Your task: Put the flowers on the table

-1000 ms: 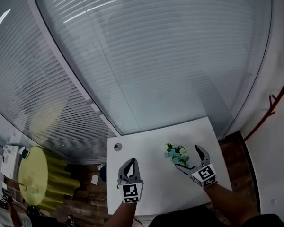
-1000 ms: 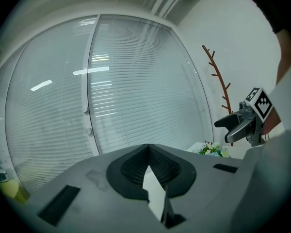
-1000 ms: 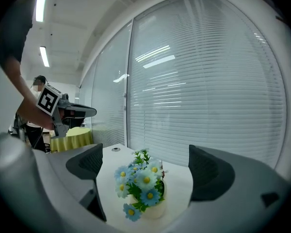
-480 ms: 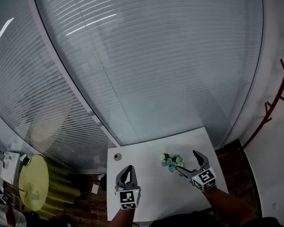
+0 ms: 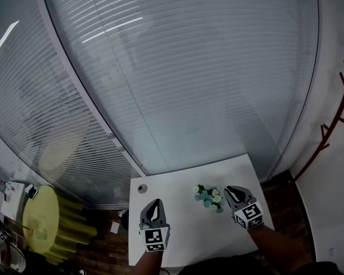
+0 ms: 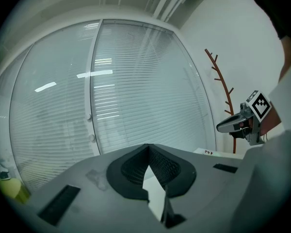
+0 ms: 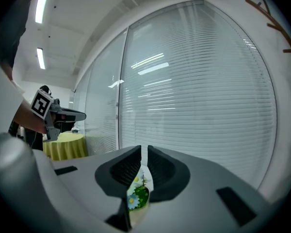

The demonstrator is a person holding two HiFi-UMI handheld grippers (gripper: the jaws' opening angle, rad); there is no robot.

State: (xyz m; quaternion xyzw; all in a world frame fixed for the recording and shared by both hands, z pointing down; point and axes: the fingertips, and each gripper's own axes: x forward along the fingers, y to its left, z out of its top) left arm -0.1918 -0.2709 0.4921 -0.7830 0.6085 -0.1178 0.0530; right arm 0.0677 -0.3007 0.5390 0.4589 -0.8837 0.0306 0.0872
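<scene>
Table (image 5: 172,202) white; flowers (image 5: 208,195) blue-white, green leaves – tablecloth (image 5: 40,219) yellow-green, coat rack (image 6: 223,85) red-brown.

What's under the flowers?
The white table is under the flowers; they sit on it. The blossoms and leaves cover their own bottom, so I can't see whether there is a pot or base.

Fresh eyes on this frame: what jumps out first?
A wall of white slatted blinds fills most of the head view. Below it, on the white table, a small bunch of blue and white flowers lies at the right gripper, whose jaws are closing with the blooms between them. A yellow-draped round table stands out at lower left.
</scene>
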